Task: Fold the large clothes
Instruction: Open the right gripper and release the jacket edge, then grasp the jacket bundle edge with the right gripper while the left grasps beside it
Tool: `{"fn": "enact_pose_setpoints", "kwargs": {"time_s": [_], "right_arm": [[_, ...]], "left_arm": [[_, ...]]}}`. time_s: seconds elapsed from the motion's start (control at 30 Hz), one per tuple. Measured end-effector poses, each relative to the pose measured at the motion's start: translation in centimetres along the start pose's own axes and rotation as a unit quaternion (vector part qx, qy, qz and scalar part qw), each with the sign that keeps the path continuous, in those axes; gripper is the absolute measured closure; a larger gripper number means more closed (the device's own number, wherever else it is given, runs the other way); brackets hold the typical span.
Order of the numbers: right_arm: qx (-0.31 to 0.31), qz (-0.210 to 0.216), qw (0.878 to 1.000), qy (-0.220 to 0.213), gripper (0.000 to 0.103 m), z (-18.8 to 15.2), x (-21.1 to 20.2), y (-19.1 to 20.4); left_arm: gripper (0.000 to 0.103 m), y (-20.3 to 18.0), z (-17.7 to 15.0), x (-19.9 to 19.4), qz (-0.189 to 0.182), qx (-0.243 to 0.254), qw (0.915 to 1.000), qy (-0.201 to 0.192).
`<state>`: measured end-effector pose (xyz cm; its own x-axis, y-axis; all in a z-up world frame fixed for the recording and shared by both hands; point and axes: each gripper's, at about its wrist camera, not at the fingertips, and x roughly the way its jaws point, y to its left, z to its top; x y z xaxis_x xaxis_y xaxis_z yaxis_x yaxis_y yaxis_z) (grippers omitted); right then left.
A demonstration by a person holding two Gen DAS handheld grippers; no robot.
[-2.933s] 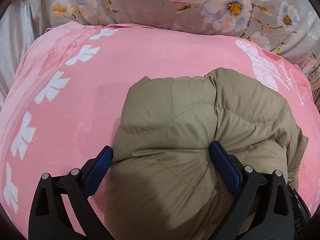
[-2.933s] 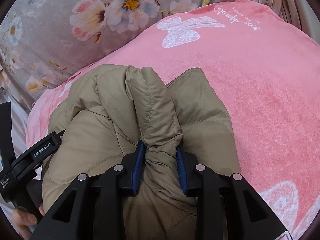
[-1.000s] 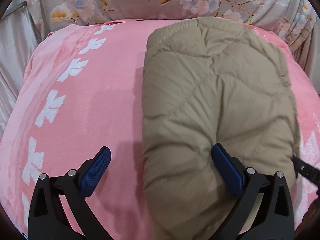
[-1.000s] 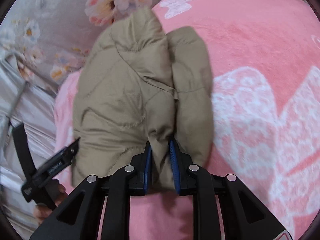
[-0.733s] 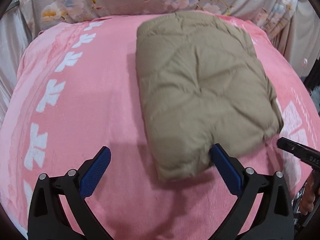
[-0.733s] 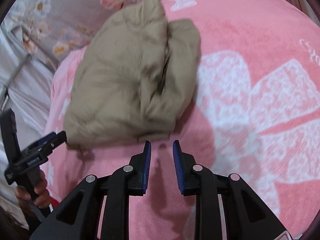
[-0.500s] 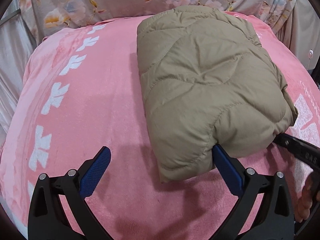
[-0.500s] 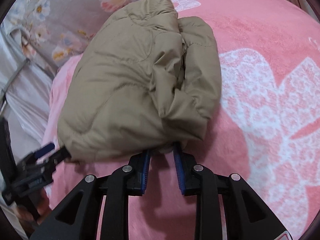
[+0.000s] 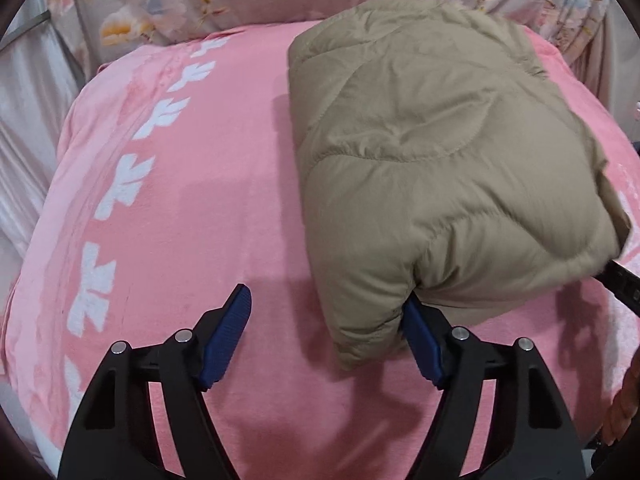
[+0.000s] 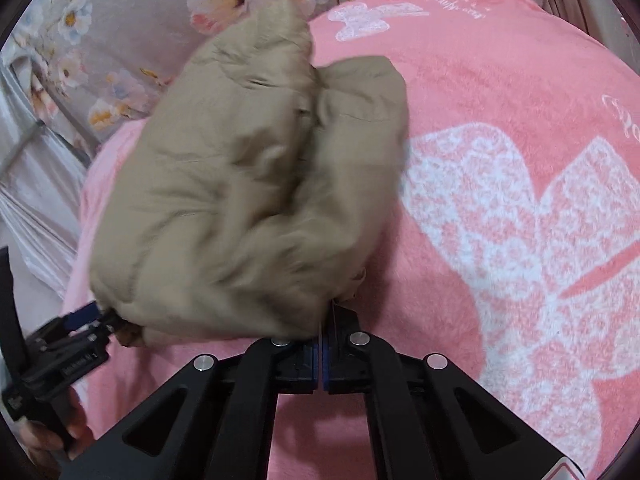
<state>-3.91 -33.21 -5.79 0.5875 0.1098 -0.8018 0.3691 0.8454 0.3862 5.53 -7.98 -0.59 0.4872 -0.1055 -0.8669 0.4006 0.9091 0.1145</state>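
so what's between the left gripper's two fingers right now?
Left wrist view: a near corner of the folded tan jacket, against one finger of the left gripper; the rest of the gap is bare pink blanket. The jaws have just been closing.

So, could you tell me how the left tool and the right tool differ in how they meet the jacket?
The left tool stands wide, with a corner of the jacket loose between its jaws, which have just been closing. The right tool has just closed fully at the jacket edge. Both point down over the pink blanket.
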Motion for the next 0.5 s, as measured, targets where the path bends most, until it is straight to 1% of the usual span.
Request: {"fn": "enact_pose_setpoints", "kwargs": {"time_s": [0.03, 0.07, 0.13, 0.2, 0.27, 0.3, 0.33, 0.4, 0.5], "right_arm": [[0.009, -0.003, 1.0, 0.008, 0.103, -0.3, 0.6, -0.4], [0.015, 0.001, 1.0, 0.006, 0.103, -0.5, 0.9, -0.7], [-0.008, -0.013, 1.0, 0.009, 0.103, -0.3, 0.9, -0.3], [-0.03, -0.027, 0.999, 0.017, 0.103, -0.1, 0.7, 0.3], [-0.033, -0.03, 0.999, 0.026, 0.101, 0.2, 0.0, 0.4], [-0.026, -0.029, 0.999, 0.024, 0.1, 0.3, -0.7, 0.0], [-0.017, -0.034, 0.999, 0.018, 0.098, 0.4, -1.6, -0.5], [0.0, -0.041, 0.999, 0.001, 0.093, 0.8, -3.4, -1.8], [0.049, -0.028, 0.998, -0.025, 0.092, 2.7, -5.5, -4.4]], "left_arm": [[0.031, 0.4, -0.1, 0.6, 0.007, -0.004, 1.0, 0.005], [0.03, 0.6, -0.3, 1.3, 0.012, -0.009, 0.9998, 0.011], [0.03, 0.3, -0.4, 1.5, 0.021, -0.004, 0.9997, 0.01], [0.031, -0.6, -0.4, 0.7, 0.04, 0.01, 0.9991, 0.001], [0.031, -0.4, -0.4, -0.2, 0.023, 0.003, 0.9997, 0.002], [0.03, -0.1, -0.4, -0.5, 0.009, -0.005, 0.9999, 0.006], [0.03, 0.3, -0.4, -0.9, -0.004, -0.014, 0.9998, 0.01], [0.025, 1.6, -0.5, -2.1, -0.035, -0.037, 0.9986, 0.016], [0.024, 2.4, -0.5, -3.6, -0.044, -0.048, 0.9979, 0.011]]}}
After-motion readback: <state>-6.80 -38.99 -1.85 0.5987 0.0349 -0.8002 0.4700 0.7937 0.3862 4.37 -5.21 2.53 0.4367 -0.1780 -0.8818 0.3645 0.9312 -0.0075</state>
